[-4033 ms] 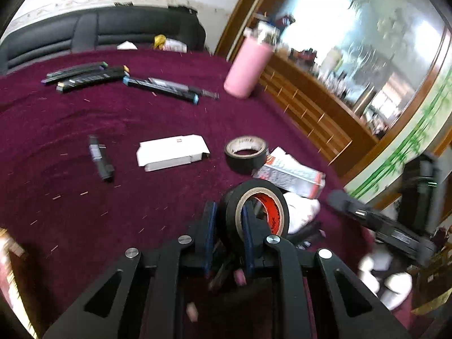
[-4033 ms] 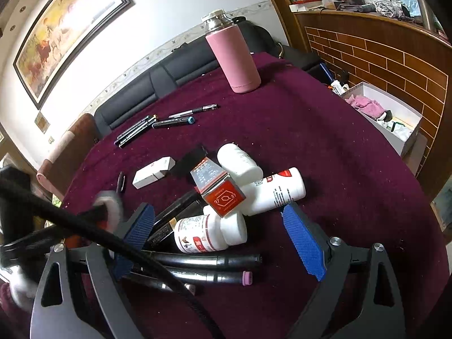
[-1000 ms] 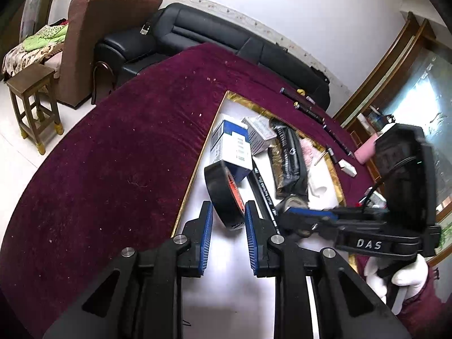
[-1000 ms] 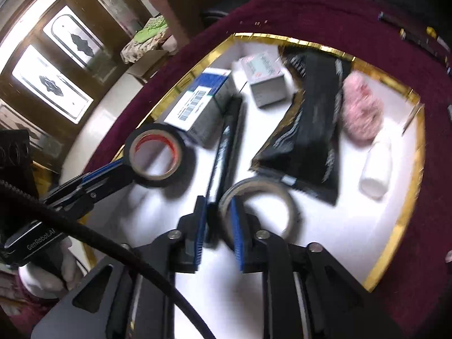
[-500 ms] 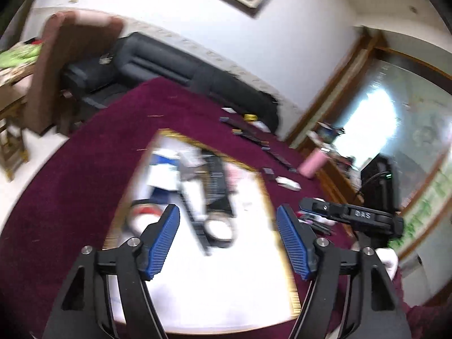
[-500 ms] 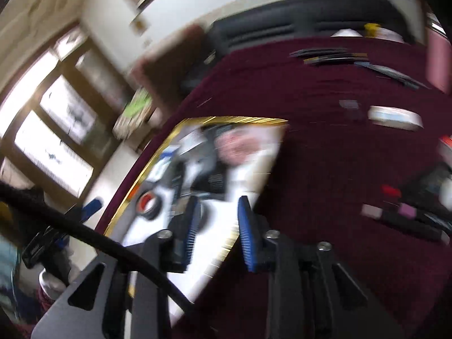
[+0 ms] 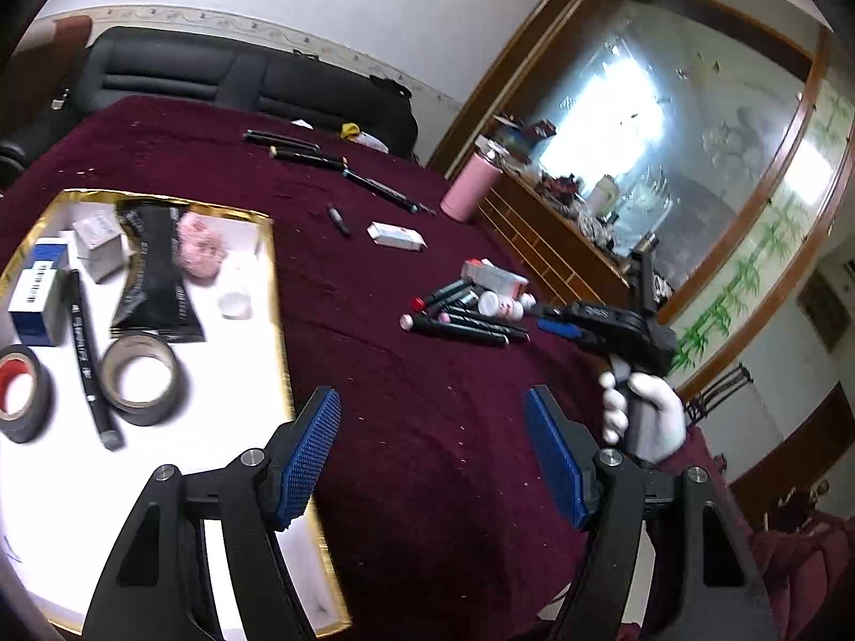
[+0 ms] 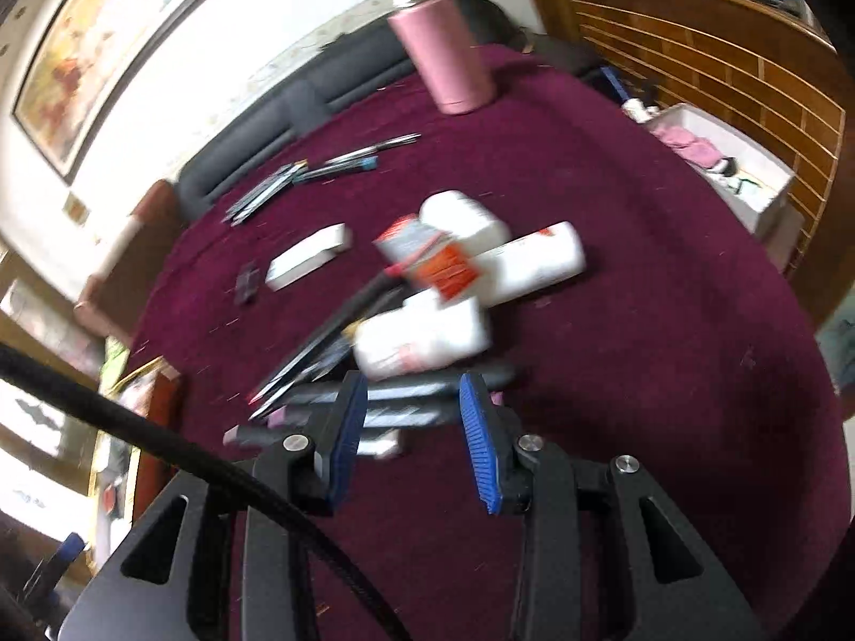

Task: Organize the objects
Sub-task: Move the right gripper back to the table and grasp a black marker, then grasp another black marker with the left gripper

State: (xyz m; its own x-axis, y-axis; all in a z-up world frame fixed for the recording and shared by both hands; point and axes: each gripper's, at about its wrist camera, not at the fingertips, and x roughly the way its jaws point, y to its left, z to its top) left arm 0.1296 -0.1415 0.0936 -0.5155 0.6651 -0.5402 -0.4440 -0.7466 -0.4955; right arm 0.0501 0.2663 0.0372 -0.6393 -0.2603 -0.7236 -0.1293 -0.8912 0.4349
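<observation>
The left hand-held gripper (image 7: 433, 459) stands wide open and empty above the maroon-clothed bench (image 7: 427, 374), beside the gold-rimmed white tray (image 7: 278, 288) holding two tape rolls; the right hand-held gripper (image 8: 411, 438), jaws just opening, hangs empty over the heap of dark markers (image 8: 374, 400)

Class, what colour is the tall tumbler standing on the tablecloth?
Pink; the tumbler shows best in the right wrist view.

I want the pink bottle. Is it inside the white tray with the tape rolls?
No, the pink bottle stands on the maroon tablecloth, far from the white tray.
</observation>
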